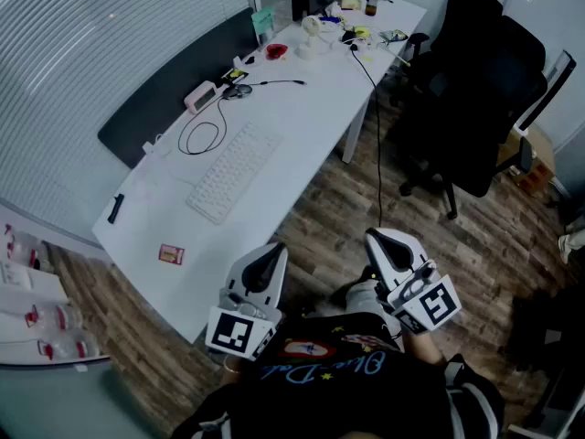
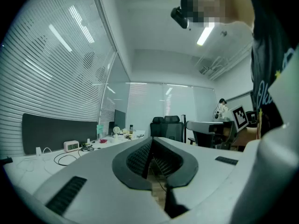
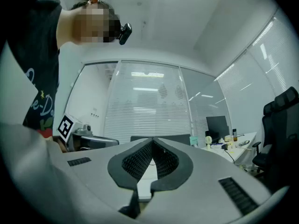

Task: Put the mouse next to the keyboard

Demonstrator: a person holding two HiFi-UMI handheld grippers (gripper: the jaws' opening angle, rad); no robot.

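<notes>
The white keyboard lies slantwise in the middle of the white desk. Behind it a small dark object that looks like the mouse sits beside a looped black cable. Both grippers hang close to my body over the wooden floor, off the desk's near edge. My left gripper is shut with nothing in it, and my right gripper is shut and empty too. In the left gripper view the jaws meet at the tips; the right gripper view shows the same.
A pink-white clock stands by the mouse, and a small red card lies near the desk's front corner. Clutter fills the desk's far end. Black office chairs stand to the right; a cable hangs to the floor.
</notes>
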